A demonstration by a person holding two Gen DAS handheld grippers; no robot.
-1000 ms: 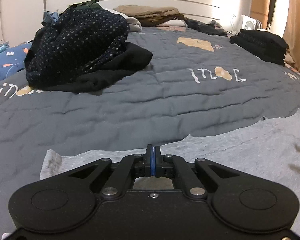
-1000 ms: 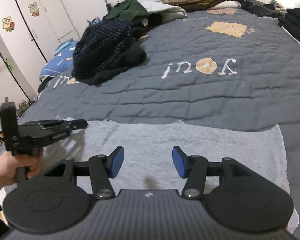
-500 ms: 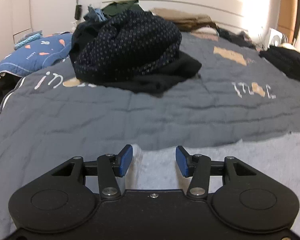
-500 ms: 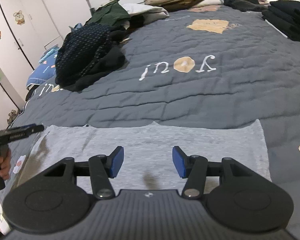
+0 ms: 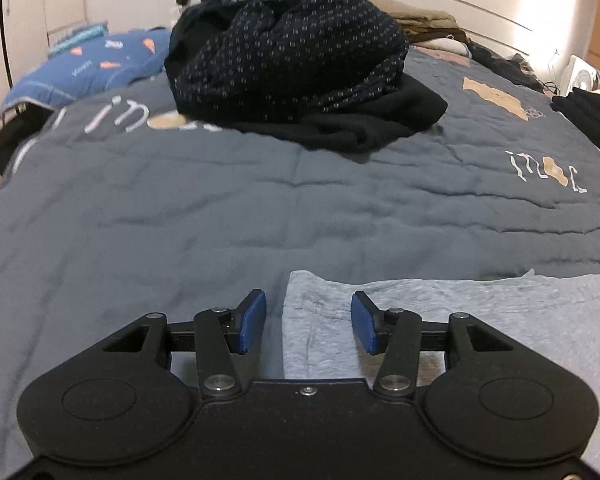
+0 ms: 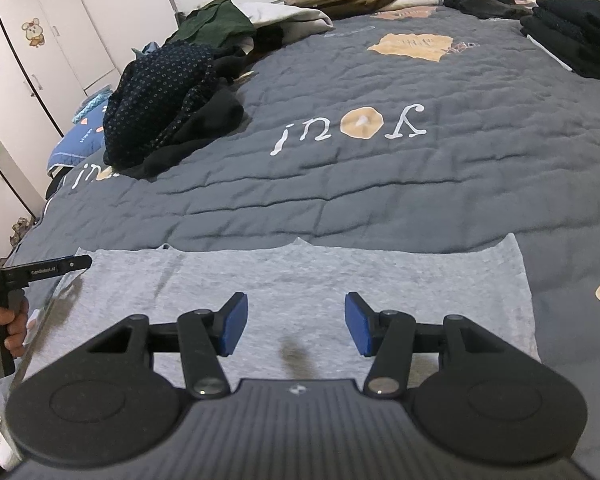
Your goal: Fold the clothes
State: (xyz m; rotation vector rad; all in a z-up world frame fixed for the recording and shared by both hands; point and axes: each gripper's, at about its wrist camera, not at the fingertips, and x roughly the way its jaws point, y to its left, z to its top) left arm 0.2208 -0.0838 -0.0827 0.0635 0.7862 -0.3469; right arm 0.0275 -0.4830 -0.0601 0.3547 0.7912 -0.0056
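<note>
Now, garment: a grey garment (image 6: 300, 280) lies spread flat on the bed (image 6: 380, 184), at the near edge, its long axis running left to right across both views.
Left hand-held gripper (image 5: 309, 322): fingers apart, holding nothing; it hangs low over the garment's left end, the short left edge passing between its blue pads (image 5: 252, 320).
Right hand-held gripper (image 6: 293, 322): fingers apart, empty; it sits above the middle of the cloth, nearer the front edge than the far one.
Key relation: the garment's left end lies straight ahead of and under the left hand-held gripper, so that one is nearer the left corner; the right end lies well off to the right of the right hand-held gripper, which would have to travel along the long axis to reach it.
Step in hand: likely lining up a pinch on the left edge, to carry it across toward the right end.
Watch for: the cloth looks thin and limp; a pinch could also catch the quilt beneath.
Other clothes: a dark heap (image 5: 296, 64) lies well apart, farther up the bed; a black folded stack (image 6: 580, 36) sits at the far right.
</note>
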